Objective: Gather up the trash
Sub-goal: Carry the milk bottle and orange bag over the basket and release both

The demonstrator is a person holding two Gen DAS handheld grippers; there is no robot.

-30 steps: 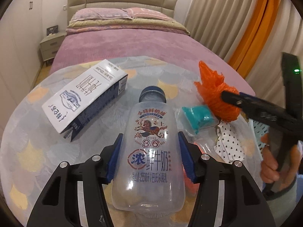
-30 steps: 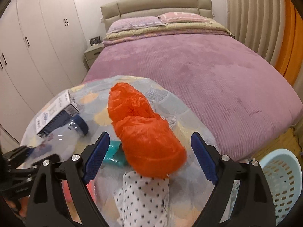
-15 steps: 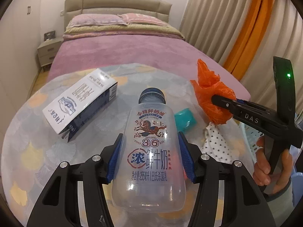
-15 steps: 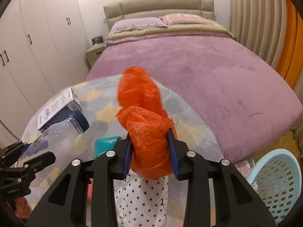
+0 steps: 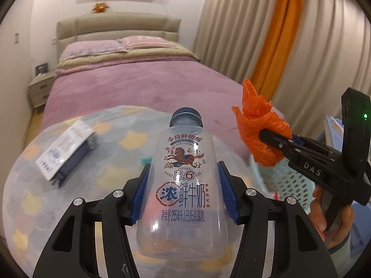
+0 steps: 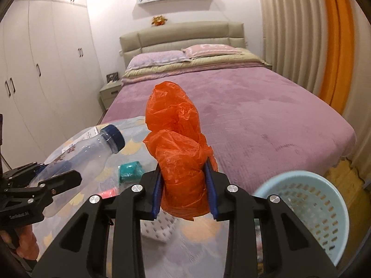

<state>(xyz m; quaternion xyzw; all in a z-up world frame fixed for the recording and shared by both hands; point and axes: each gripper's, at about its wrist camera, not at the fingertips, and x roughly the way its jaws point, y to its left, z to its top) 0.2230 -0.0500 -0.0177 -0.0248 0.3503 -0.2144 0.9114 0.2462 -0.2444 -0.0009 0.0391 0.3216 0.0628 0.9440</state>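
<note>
Above the round patterned table (image 5: 111, 153), the left gripper (image 5: 183, 192) clamps its blue-padded fingers on the sides of an empty clear milk bottle (image 5: 183, 192) with a dark blue cap, held clear of the tabletop. To its right, the right gripper (image 6: 185, 190) pinches a crumpled orange plastic bag (image 6: 178, 153) between narrow-set fingers, just beside a pale blue perforated basket (image 6: 320, 199). On the table lie a milk carton (image 5: 67, 150), a teal wrapper (image 6: 129, 171) and a dotted white packet (image 6: 157, 228).

A bed (image 6: 231, 106) with a purple cover and beige headboard (image 6: 180, 37) fills the room. White wardrobes (image 6: 46, 69) line one wall, a nightstand (image 6: 110, 92) beside them. Beige and orange curtains (image 5: 273, 34) hang opposite.
</note>
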